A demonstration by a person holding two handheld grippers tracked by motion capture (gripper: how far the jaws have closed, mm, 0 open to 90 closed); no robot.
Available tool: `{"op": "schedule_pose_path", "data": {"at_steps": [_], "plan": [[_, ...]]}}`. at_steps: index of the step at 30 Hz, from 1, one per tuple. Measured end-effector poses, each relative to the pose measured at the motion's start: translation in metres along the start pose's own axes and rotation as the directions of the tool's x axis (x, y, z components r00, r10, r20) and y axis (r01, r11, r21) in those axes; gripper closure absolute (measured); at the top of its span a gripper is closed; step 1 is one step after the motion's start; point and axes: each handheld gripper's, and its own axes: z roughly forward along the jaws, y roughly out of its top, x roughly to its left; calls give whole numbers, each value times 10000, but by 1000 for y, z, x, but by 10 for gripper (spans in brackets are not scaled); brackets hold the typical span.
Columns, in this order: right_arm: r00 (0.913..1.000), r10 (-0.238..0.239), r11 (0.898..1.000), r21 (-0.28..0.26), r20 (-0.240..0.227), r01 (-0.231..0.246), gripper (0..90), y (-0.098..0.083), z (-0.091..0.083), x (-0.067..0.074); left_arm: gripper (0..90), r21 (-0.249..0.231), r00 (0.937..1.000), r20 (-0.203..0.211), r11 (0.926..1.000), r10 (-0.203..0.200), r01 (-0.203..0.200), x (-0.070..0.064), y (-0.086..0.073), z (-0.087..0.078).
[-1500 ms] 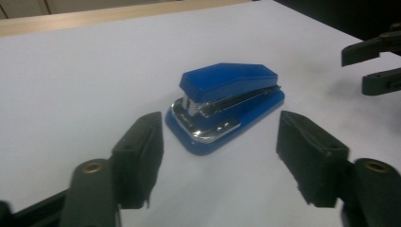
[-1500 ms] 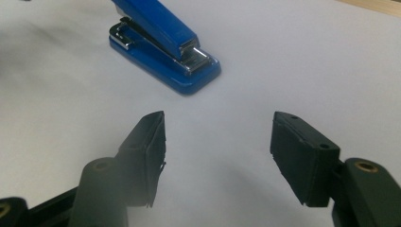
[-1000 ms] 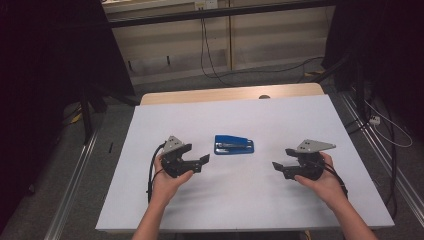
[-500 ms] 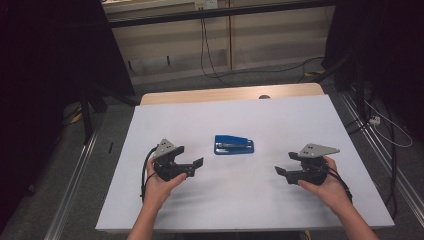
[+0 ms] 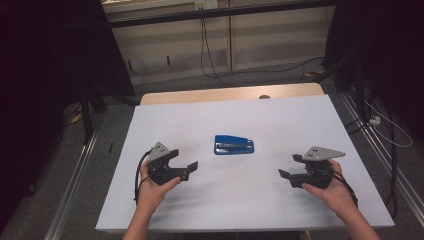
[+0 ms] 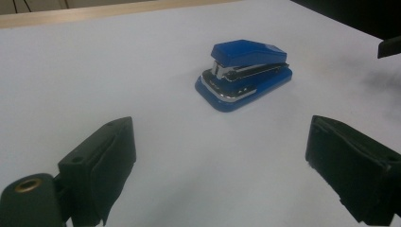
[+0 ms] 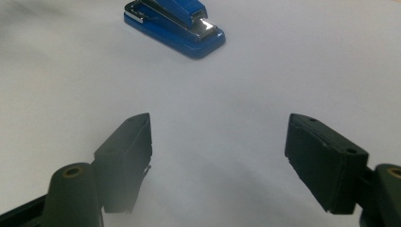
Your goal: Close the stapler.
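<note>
The stapler (image 5: pixel 234 144) lies flat on the white counter (image 5: pixel 300 120), near its middle, between the two claws and apart from both. The left claw (image 5: pixel 190 167) is held just above the counter, left of the stapler; its jaws stand wide apart, having just been opening, with nothing between them. The right claw (image 5: pixel 284 175) is held right of the stapler, its jaws likewise wide, just opened further, and empty.

Our right hand-held gripper (image 7: pixel 220 161) has its two black jaws spread wide, and they have just been opening, with nothing between them but bare white bench (image 7: pixel 293 61). Well ahead, at upper left, we see a blue stapler (image 7: pixel 177 26) lying flat.
</note>
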Motion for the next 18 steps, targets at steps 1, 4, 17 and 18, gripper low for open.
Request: {"op": "schedule_pose_path", "data": {"at_steps": [1,4,17,18], "plan": [[10000,-18,10000,7,5,18,238,0,-1,0,95,-23,10000,-23,10000,7,-7,0,-1,-2],[10000,-14,10000,11,44,14,235,-2,-3,0,90,-69,10000,-37,10000,-20,20,2,-3,-6],[9999,36,10000,-12,124,-36,227,-5,-10,0,86,-93,9999,-90,9999,-61,60,8,-10,-24],[9999,21,10000,0,122,-21,227,-5,-11,1,86,-138,9999,-87,9999,-90,88,9,-11,-25]]}}
